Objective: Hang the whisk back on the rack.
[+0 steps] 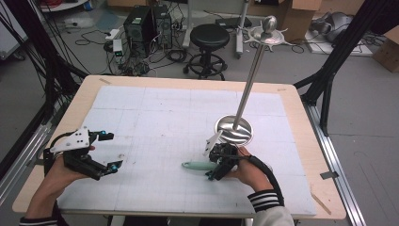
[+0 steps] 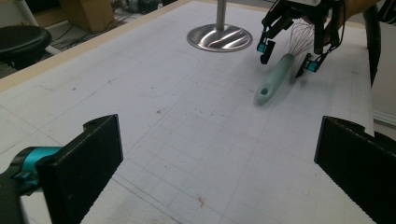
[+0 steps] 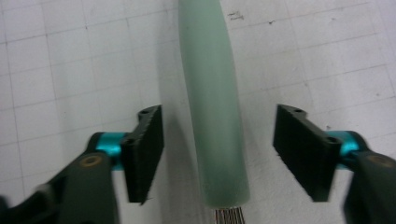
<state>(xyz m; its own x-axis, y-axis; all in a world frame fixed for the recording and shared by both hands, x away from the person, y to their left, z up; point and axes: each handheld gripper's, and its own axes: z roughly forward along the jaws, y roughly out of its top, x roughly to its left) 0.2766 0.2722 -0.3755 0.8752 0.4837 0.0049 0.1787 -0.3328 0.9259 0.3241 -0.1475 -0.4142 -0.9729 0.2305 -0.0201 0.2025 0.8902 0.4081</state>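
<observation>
One whisk (image 3: 212, 107) between open jaws

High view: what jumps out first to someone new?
The tall steel stand with its round base, right of centre on the white mat. Just in front of it lies a whisk with a mint-green handle, and the right gripper is lowered over that handle, jaws either side but not touching. The left gripper rests open at the mat's left edge.

No readable text anywhere, no labels, brands, numbers or signs, the white mat (image 1: 155, 117) on the table carries only a faint printed grid — no writing, the boxes at twelve o'clock too far and blurred to read.
</observation>
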